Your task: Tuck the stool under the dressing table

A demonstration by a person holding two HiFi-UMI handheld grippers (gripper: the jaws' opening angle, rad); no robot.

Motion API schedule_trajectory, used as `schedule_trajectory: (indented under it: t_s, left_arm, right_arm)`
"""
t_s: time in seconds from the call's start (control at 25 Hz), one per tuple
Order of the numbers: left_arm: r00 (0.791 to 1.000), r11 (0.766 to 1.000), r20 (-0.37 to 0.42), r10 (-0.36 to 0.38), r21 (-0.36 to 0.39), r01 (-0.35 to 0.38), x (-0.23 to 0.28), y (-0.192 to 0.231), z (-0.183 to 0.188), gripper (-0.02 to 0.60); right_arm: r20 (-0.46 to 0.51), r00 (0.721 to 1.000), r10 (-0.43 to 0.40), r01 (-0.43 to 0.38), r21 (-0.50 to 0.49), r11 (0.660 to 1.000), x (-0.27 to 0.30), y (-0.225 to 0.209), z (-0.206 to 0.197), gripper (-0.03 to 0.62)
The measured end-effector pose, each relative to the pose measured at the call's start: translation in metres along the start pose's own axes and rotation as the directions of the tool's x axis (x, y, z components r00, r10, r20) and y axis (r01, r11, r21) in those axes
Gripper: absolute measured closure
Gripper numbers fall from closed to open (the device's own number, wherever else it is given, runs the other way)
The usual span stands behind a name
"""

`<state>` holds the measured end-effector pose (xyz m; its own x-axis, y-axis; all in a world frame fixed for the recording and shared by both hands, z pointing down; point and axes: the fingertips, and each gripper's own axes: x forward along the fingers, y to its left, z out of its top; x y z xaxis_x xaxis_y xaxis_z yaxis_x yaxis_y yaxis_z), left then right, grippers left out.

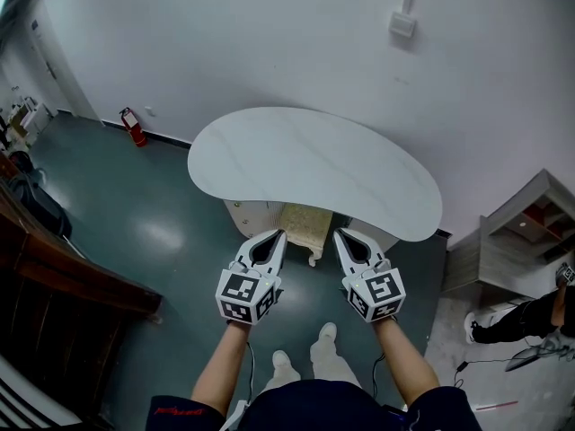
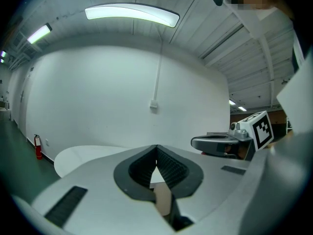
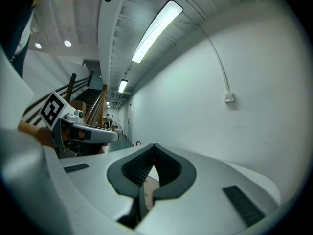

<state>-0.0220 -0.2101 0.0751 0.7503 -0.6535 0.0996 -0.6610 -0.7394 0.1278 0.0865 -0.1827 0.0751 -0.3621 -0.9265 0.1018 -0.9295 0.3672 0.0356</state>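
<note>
Under the near edge of the dressing table, the stool shows only its cream front edge and one curved leg. The rest is hidden beneath the white, kidney-shaped worktop, so by the look of it the stool is most of the way in.

The left tool and the right tool are held side by side over the green floor, both pointing away from the person toward the white wall. The left gripper view shows the left tool with its tips pressed together and nothing pinched; a strip of cream, most likely the stool, shows through the gap behind the pads. The right gripper view shows the right tool the same way, tips meeting and empty.

What the next move turns on is simple: the stool lies straight ahead, in the space between the two tips and just beyond them, with neither hand clearly nearer. The worktop's long axis runs across the view, left to right, so any remaining push would go square to it, toward the wall. From above the tips sit just beside the stool's front corners, but whether either one touches it cannot be told — the overhanging top hides how much seat is left to go.
</note>
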Motion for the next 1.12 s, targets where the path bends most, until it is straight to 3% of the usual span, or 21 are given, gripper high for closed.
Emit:
schedule_trajectory:
  t_s: [0.6, 1.12]
  left_arm:
    - [0.995, 0.996, 0.044, -0.094, 0.015, 0.093, -0.072, -0.043, 0.012, 0.565]
    - [0.996, 0.996, 0.041, -0.084, 0.037, 0.083, -0.084, -0.094, 0.021, 0.566]
  right_arm:
    - [0.037, 0.999, -0.022, 0.023, -0.023, 0.999, -0.047, 0.067, 0.021, 0.582]
    - [0.064, 0.998, 0.018, -0.013, -0.069, 0.998, -0.091, 0.080, 0.042, 0.582]
